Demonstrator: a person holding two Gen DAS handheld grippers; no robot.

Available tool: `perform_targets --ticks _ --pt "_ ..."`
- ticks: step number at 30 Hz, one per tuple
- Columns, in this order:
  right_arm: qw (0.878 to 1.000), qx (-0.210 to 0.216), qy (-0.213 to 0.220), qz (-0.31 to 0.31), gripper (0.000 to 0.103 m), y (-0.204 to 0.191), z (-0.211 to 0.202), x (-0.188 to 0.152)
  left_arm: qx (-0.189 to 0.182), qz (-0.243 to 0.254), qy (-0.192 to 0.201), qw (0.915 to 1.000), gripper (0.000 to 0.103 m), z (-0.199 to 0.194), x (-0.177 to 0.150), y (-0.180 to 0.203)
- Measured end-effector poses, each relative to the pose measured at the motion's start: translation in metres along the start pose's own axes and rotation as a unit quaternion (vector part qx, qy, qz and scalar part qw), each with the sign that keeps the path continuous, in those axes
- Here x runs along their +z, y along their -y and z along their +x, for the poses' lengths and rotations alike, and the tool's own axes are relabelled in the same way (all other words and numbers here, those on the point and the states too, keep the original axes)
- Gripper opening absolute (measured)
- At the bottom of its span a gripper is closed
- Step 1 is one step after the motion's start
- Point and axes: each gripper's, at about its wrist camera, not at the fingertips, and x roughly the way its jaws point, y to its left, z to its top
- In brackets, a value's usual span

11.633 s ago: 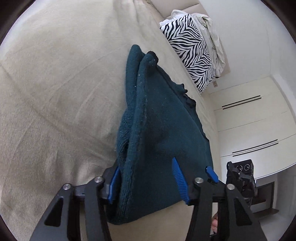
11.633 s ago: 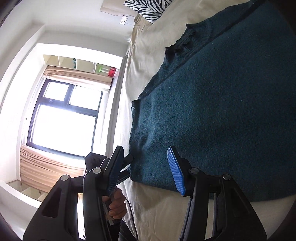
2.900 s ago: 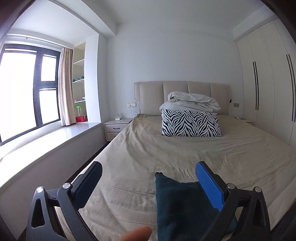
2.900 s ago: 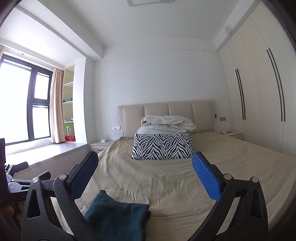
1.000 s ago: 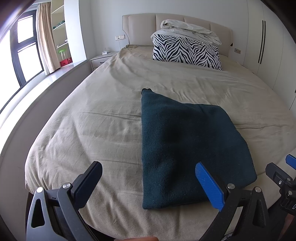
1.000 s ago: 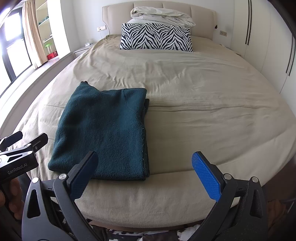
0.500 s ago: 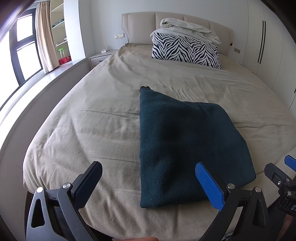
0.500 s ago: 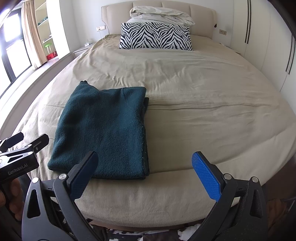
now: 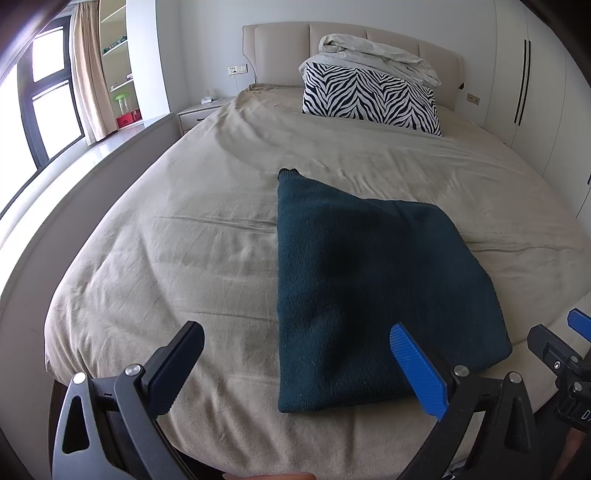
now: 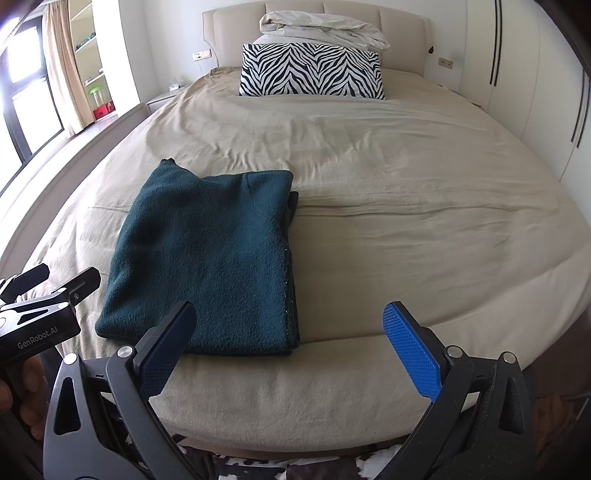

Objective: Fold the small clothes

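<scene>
Sweater [image 9: 369,280], dark teal, folded into a rectangle, lies near the foot edge of the bed [image 9: 184,229], long axis toward the headboard. Left gripper [image 9: 295,362] is nearer; right gripper [image 10: 288,343] is offset rightward. Both spread wide, empty.

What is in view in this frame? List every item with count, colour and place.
Folded garment: 1, dark teal, flat near the foot of the bed.
Bed sheet: 1, beige, covering the bed.
Zebra pillow: 1, black and white, at the headboard.
Bundled bedding: 1, off-white, on top of the pillow.
Headboard: 1, beige, against the wall.
Nightstand: 1, white, beside the bed on the window side.
Wardrobe: 1, white, opposite the window.
Left gripper: 1, black and blue, jaws open, empty.
Right gripper: 1, black and blue, jaws open, empty.
</scene>
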Motion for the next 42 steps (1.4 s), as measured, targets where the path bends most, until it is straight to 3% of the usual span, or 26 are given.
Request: perform_targets --ticks 42 --pt "1.0 0.0 -0.001 -0.001 0.103 0.0001 0.0014 -0.0022 -0.004 0.001 -0.007 1.0 0.103 0.0055 -0.0034 -0.0011"
